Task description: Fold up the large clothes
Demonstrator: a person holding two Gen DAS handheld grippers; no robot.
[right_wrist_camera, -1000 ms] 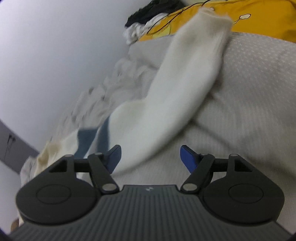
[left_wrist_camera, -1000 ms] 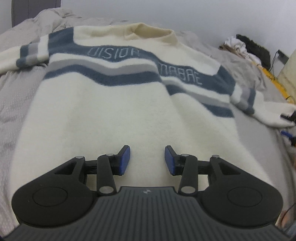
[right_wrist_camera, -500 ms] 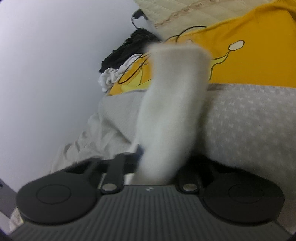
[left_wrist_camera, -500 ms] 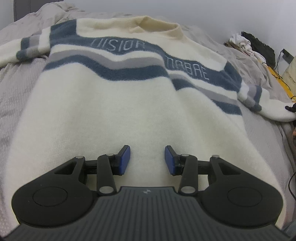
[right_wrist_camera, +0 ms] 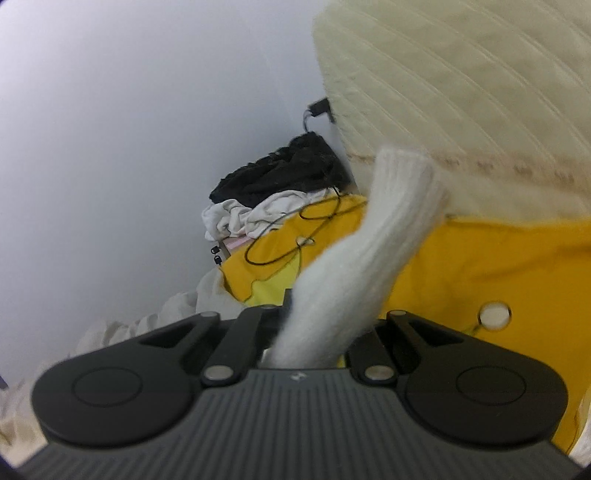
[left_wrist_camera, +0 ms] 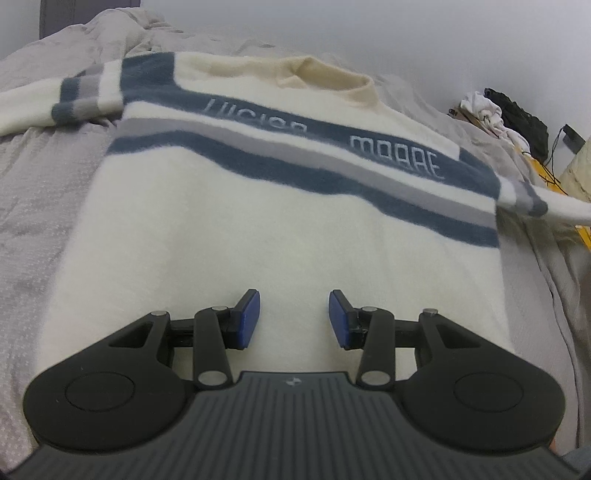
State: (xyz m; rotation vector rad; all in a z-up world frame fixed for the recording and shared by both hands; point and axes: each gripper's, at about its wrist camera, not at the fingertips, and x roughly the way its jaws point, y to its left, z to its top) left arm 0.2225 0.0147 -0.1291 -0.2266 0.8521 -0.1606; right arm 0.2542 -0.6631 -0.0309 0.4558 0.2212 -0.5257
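Grey bedding [left_wrist_camera: 40,206] covered the bed, rumpled toward its far left corner under a plain pale wall [left_wrist_camera: 369,33]. Along the left edge of the bed lay the left sleeve [left_wrist_camera: 55,101] of the sweater, cream with blue and grey bands, stretched out flat on the cover. The sweater [left_wrist_camera: 258,229] itself lay face up across the middle of the bed, its collar [left_wrist_camera: 325,75] toward the far edge, with blue and grey stripes and pale lettering across the chest. Over the plain cream lower part of the body hovered the left tool [left_wrist_camera: 294,319], its blue-padded fingers [left_wrist_camera: 248,319] set wide apart with nothing between them; whether they touched the knit could not be told. Further right, the right sleeve [left_wrist_camera: 546,205] ran off the sweater's shoulder toward the right edge of the bed, lifted clear of the cover. At the far right corner sat a heap of black and white clothes [left_wrist_camera: 506,118] with a dark cable.

In the right wrist view, the right tool [right_wrist_camera: 306,343] was closed on the cream cuff [right_wrist_camera: 369,258] of that sleeve, which stood up out of the grip and hid the fingertips. Behind it lay a yellow garment [right_wrist_camera: 498,266], the black and white pile [right_wrist_camera: 280,188], and at the upper right a quilted cream cover [right_wrist_camera: 461,81].
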